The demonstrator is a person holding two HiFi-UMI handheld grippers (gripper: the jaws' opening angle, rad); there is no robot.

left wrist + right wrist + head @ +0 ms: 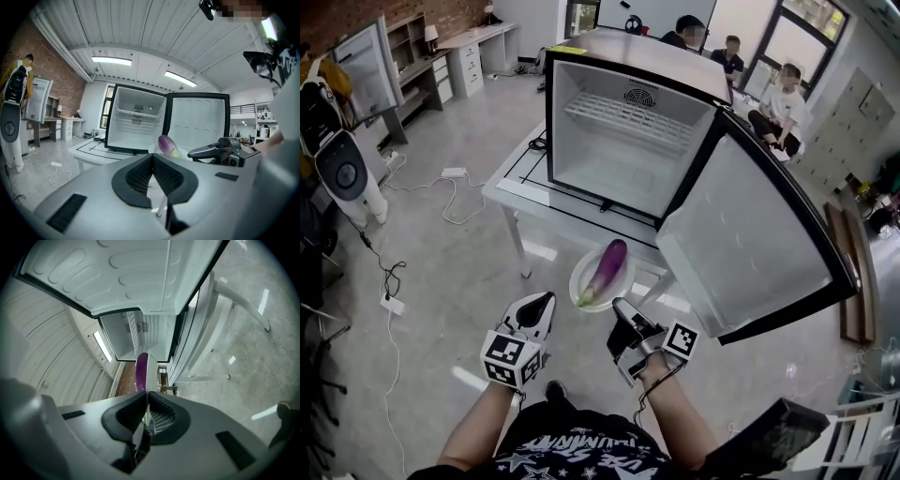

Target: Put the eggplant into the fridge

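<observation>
Plate point(576, 279) w/ eggplant point(608, 268) clamped in right gripper point(146, 400) fingers, plain only in its view; left gripper point(153, 156) fingers together.

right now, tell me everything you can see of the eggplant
The eggplant is long, slim and glossy purple, paling to a green stem end that points back toward the person. It lies whole and lengthwise on a white plate, its purple tip aimed at the open fridge. Only the plate touches it. The right tongs are shut on the plate's rim and hold it in the air in front of the fridge, so the eggplant is not yet inside.
</observation>
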